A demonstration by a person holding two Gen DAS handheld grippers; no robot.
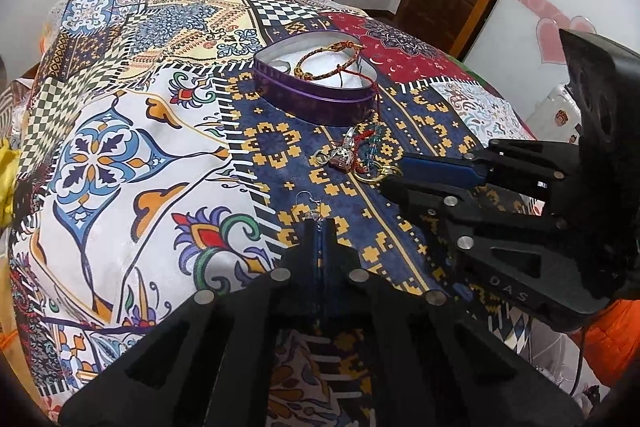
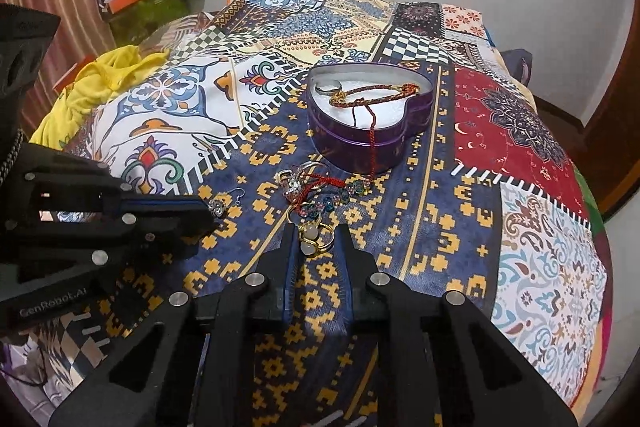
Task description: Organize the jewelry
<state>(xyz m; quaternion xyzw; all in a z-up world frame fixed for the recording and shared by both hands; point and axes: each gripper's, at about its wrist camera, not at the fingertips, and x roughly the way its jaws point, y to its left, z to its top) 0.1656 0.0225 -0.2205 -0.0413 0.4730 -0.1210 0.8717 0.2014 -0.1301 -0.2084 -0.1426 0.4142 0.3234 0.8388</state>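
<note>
Left gripper (image 1: 319, 223), L wrist view: fingers pinched nearly together on an earring (image 1: 310, 213), prob. to lift it toward the heart tin (image 1: 312, 99), where a braided bracelet (image 1: 328, 63) lies. R wrist view: right gripper (image 2: 316, 243) narrowly parted, straddling gold rings (image 2: 314, 241) on the bedspread (image 2: 540, 267); contact unclear.

bracelet (image 2: 376, 97) in tin (image 2: 368, 143), rings (image 2: 316, 241) before it
</note>
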